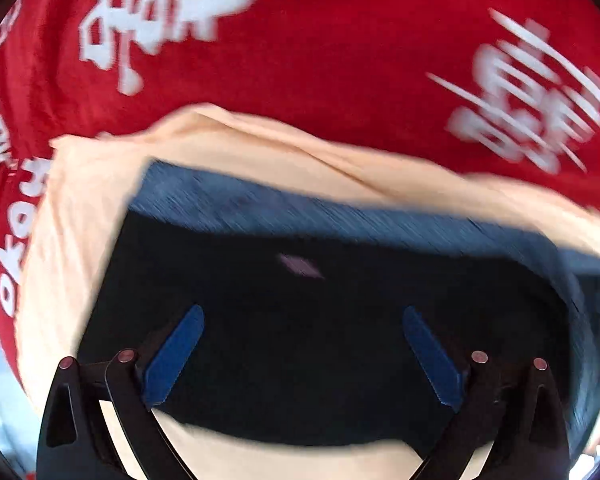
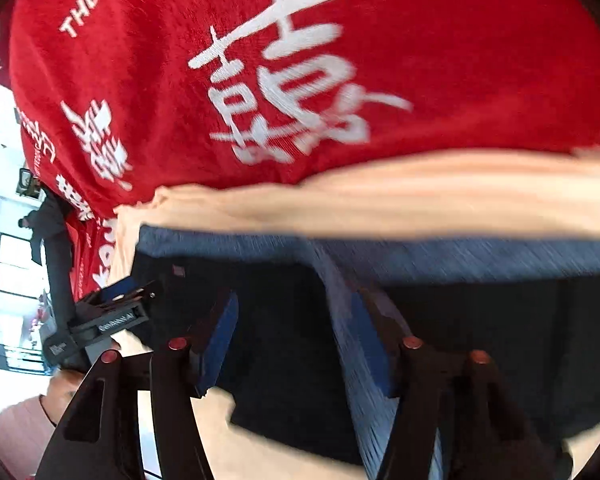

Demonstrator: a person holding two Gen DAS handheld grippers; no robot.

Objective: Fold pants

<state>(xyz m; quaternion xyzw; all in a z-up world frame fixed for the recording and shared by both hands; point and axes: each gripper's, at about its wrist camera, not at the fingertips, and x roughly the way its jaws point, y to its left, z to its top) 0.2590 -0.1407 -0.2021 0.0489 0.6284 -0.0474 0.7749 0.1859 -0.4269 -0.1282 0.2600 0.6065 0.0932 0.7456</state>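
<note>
The black pants (image 1: 300, 360) lie folded flat, with a small pale tag on top. A blue-grey fabric layer (image 1: 260, 208) shows along their far edge; I cannot tell whether it belongs to the same garment. My left gripper (image 1: 303, 309) hovers over the black cloth, open wide, with its blue pads (image 1: 176, 356) clear of it. In the right wrist view, my right gripper (image 2: 294, 296) is open over the black pants (image 2: 284, 360). A blue-grey strip (image 2: 348, 360) runs by its right pad, and neither pad presses on the fabric.
A peach cloth (image 1: 80, 220) lies under the pants, on a red cover with white lettering (image 1: 340, 60). In the right wrist view, the left tool's black housing (image 2: 108, 320) sits at the left, with part of a person (image 2: 60, 392) below it. Another person (image 2: 48, 232) stands far off.
</note>
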